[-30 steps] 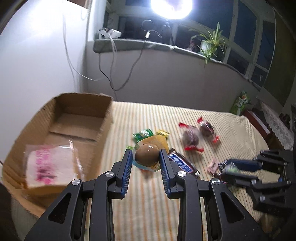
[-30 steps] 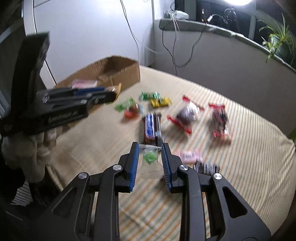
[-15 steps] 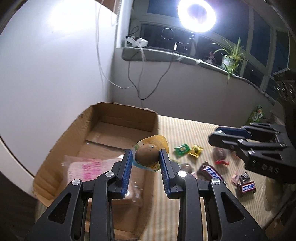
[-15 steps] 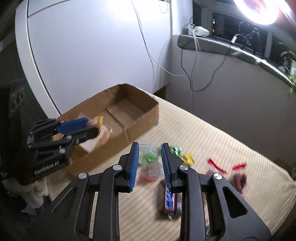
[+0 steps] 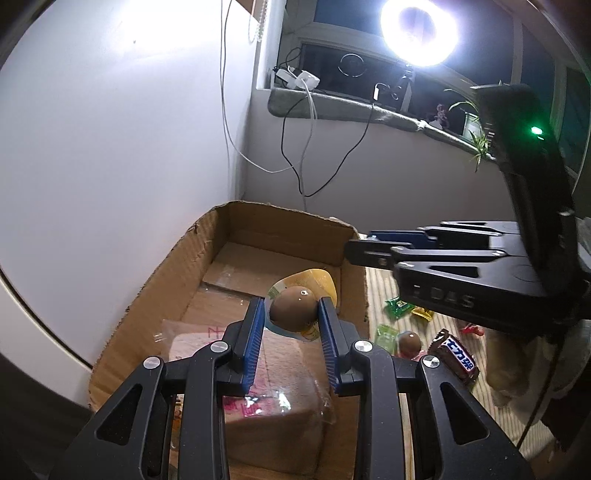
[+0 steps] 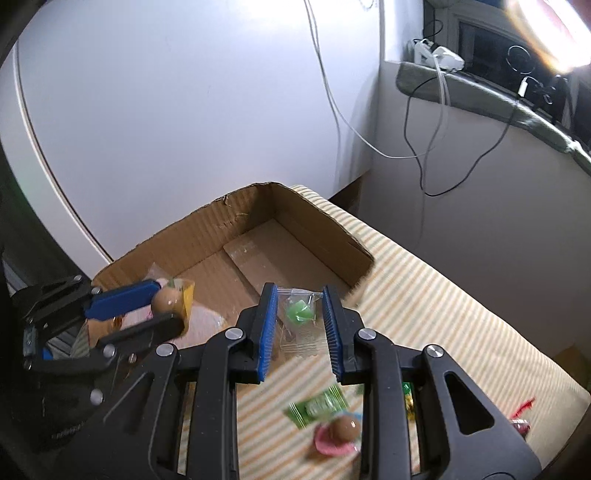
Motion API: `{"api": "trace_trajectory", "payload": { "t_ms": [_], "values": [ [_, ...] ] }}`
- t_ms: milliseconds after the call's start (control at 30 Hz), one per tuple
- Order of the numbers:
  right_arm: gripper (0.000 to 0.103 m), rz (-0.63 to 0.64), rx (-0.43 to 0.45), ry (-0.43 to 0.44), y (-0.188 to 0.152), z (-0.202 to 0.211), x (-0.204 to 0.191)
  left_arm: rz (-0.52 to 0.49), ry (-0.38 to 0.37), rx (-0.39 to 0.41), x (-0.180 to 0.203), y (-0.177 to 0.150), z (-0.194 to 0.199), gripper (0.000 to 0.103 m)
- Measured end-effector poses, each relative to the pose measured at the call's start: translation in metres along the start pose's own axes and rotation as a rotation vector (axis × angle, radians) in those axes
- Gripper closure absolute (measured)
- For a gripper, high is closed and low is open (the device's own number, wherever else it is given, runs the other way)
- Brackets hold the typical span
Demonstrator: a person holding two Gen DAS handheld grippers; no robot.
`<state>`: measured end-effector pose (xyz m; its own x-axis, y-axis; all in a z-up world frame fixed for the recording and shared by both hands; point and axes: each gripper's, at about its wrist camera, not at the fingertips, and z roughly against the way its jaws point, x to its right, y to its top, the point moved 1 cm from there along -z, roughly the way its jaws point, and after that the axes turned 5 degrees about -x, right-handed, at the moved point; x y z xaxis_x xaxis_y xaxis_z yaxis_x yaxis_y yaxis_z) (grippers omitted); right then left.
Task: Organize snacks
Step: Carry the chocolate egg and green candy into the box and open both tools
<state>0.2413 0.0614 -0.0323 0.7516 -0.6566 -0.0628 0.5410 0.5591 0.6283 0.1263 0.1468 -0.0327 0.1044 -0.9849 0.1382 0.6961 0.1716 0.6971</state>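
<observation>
- The left gripper [image 5: 291, 319] hangs above the open cardboard box [image 5: 192, 254], its jaws pinching a brown egg-shaped snack [image 5: 293, 308] in a yellow-backed wrapper, the blue pads pressed on both sides of it.
- In the right wrist view this egg snack [image 6: 167, 300] sits over the near-left part of the box [image 6: 314, 221].
- Under the left gripper, on the box floor, lies a clear pack with pink print [image 5: 236, 354]; the far half of the floor is bare cardboard.
- The right gripper [image 6: 300, 314] has its jaws closed on a clear packet holding a green candy [image 6: 300, 312], held over the right wall of the box near its near-right corner.
- The box stands at the left edge of a striped bed [image 6: 443, 306], by the white wall.
- On the bed, right of the box, lie loose snacks: a green packet [image 5: 398, 305], a yellow packet [image 5: 422, 314], a second brown egg snack [image 5: 409, 340], and a brown chocolate bar with blue lettering [image 5: 458, 360].
- The right wrist view shows that second egg [image 6: 345, 428] on a pink wrapper, with a green wrapper [image 6: 319, 404] just beside it, both blurred.
- A ring light [image 5: 419, 31] shines above the windowsill, from which cables [image 5: 306, 147] hang.
</observation>
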Motion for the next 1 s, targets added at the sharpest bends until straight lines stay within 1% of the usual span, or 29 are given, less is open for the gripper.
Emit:
{"api": "trace_trajectory", "payload": {
  "t_ms": [300, 533, 600, 667, 700, 1000],
  "values": [
    [0.077, 0.009, -0.028, 0.015, 0.010, -0.024, -0.005, -0.001, 0.001, -0.013, -0.004, 0.000, -0.008, 0.075],
    [0.076, 0.019, -0.024, 0.005, 0.012, -0.027, -0.006, -0.002, -0.004, -0.022, -0.002, 0.001, -0.012, 0.072],
    [0.070, 0.017, -0.027, 0.007, 0.012, -0.027, -0.006, 0.000, -0.003, -0.026, -0.002, 0.001, -0.013, 0.072],
    [0.050, 0.013, -0.023, 0.000, 0.012, -0.027, -0.005, 0.003, 0.004, -0.028, -0.003, 0.000, -0.013, 0.071],
    [0.047, 0.011, -0.019, -0.003, 0.012, -0.026, -0.004, 0.003, 0.004, -0.028, -0.003, -0.001, -0.013, 0.071],
    [0.047, -0.003, -0.011, -0.012, 0.010, -0.017, -0.001, 0.007, 0.004, -0.022, -0.001, -0.003, -0.007, 0.071]
  ]
}}
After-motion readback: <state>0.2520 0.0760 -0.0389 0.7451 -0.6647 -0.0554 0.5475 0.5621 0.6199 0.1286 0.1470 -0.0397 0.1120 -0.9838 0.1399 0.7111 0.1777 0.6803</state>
